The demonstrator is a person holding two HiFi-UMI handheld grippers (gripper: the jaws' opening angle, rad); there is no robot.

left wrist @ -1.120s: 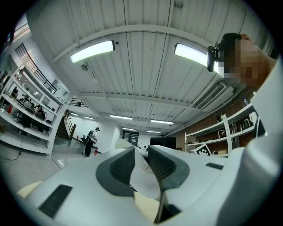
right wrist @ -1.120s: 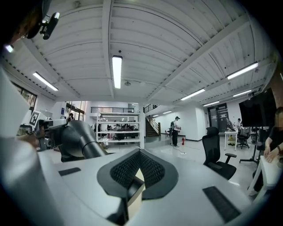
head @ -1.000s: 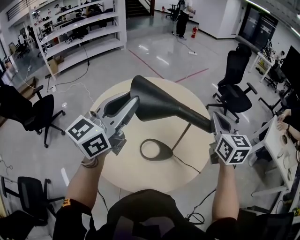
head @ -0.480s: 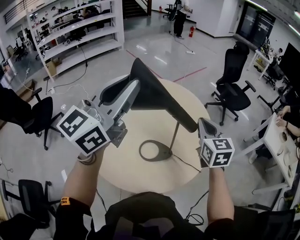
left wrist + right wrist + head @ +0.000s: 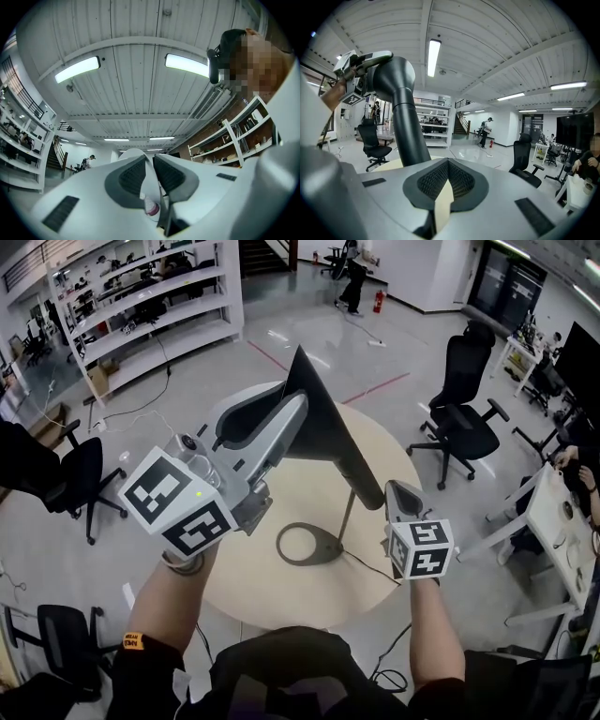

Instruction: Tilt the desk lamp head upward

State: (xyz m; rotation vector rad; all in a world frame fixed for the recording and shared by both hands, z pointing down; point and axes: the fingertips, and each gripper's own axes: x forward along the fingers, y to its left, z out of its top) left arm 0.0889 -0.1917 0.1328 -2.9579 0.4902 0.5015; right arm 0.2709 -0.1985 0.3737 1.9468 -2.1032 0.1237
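A dark grey desk lamp stands on the round table; its ring base (image 5: 308, 545) lies flat and a thin stem (image 5: 349, 512) rises from it. The cone-shaped lamp head (image 5: 323, 427) points steeply up and away. My left gripper (image 5: 295, 407) has the head's rim between its jaws, which are closing on it; the thin pale rim (image 5: 149, 187) shows between the pads in the left gripper view. Beside the lower end of the head's neck, my right gripper (image 5: 398, 489) is shut with nothing between its fingers. In the right gripper view the neck (image 5: 410, 136) rises just left of the right gripper (image 5: 448, 162).
The round beige table (image 5: 258, 573) carries only the lamp, with its cable (image 5: 375, 570) running off the near right edge. Black office chairs stand at right (image 5: 464, 423) and left (image 5: 66, 474). White shelves (image 5: 141, 306) are at the back left, and a white desk (image 5: 553, 521) stands at far right.
The lamp head has swung from nearly level to steeply upward, and my left gripper rose with its rim. My right gripper moved left and nearer, staying by the neck.
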